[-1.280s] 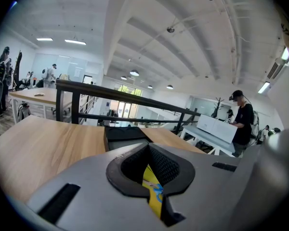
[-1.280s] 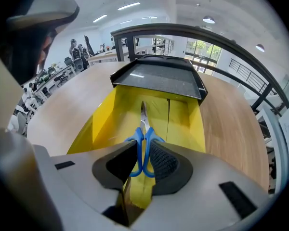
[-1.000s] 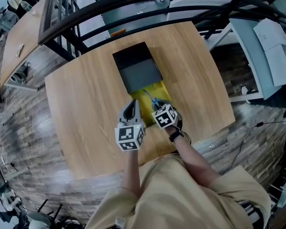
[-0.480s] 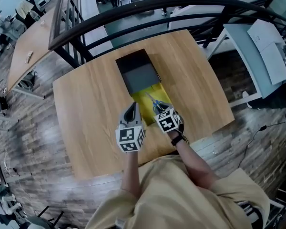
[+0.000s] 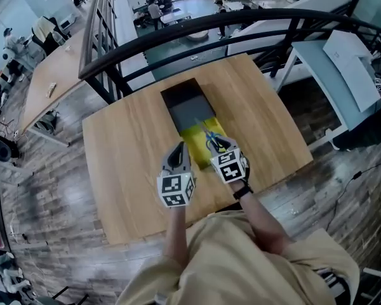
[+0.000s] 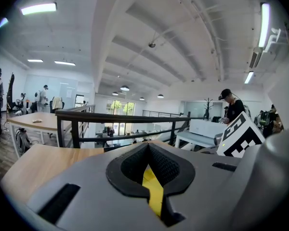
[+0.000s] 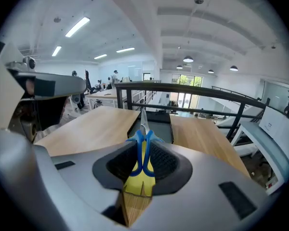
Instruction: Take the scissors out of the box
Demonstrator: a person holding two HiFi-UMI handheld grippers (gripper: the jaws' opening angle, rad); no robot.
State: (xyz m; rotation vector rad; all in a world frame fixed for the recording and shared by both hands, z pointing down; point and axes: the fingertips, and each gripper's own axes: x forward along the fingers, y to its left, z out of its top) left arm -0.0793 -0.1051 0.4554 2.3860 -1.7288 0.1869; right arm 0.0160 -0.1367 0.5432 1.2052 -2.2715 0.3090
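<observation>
The blue-handled scissors [image 7: 143, 148] sit between the jaws of my right gripper [image 7: 143, 153], which is shut on the handles, blades pointing away over the box. In the head view the right gripper [image 5: 217, 147] holds the scissors [image 5: 210, 140] above the yellow box [image 5: 193, 137], whose black lid [image 5: 189, 103] lies slid toward the far side. My left gripper [image 5: 176, 154] hovers just left of the box's near end. Its jaws meet at the tips with nothing between them, and the yellow box [image 6: 153, 191] shows through the slit behind them.
The box rests on a wooden table [image 5: 127, 151] whose front edge is close to the person's body. A black railing [image 5: 197, 33] runs behind the table. A white desk [image 5: 346, 75] stands at the right and another wooden table [image 5: 51, 81] at the far left.
Both grippers have risen. The right one has lifted the scissors up off the yellow box floor; the left has come up beside the box.
</observation>
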